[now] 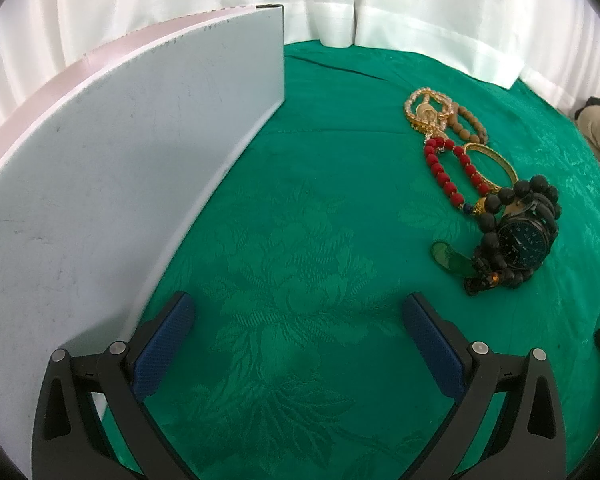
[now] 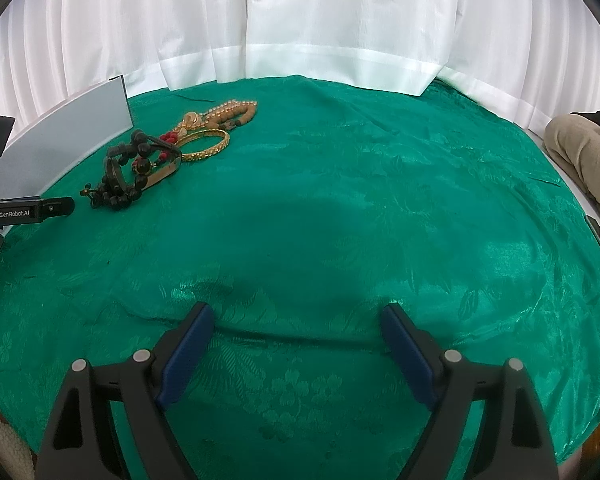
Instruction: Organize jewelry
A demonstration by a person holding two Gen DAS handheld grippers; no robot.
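Observation:
A pile of jewelry lies on the green cloth (image 1: 300,240): a black watch (image 1: 523,240) ringed by a black bead bracelet (image 1: 496,208), a red bead bracelet (image 1: 444,176), a gold bangle (image 1: 496,158), a brown bead string (image 1: 468,124) and a gold necklace (image 1: 428,112). A light grey box (image 1: 120,160) stands at the left. My left gripper (image 1: 300,308) is open and empty, short of the pile and beside the box. My right gripper (image 2: 298,316) is open and empty over bare cloth; the pile (image 2: 160,152) and the box (image 2: 72,136) lie far left.
White curtains (image 2: 300,20) hang behind the cloth. A person's beige-clad leg (image 2: 580,152) rests at the right edge. The left gripper's body (image 2: 24,210) shows at the right wrist view's left edge. A green transparent tag (image 1: 448,258) lies by the watch.

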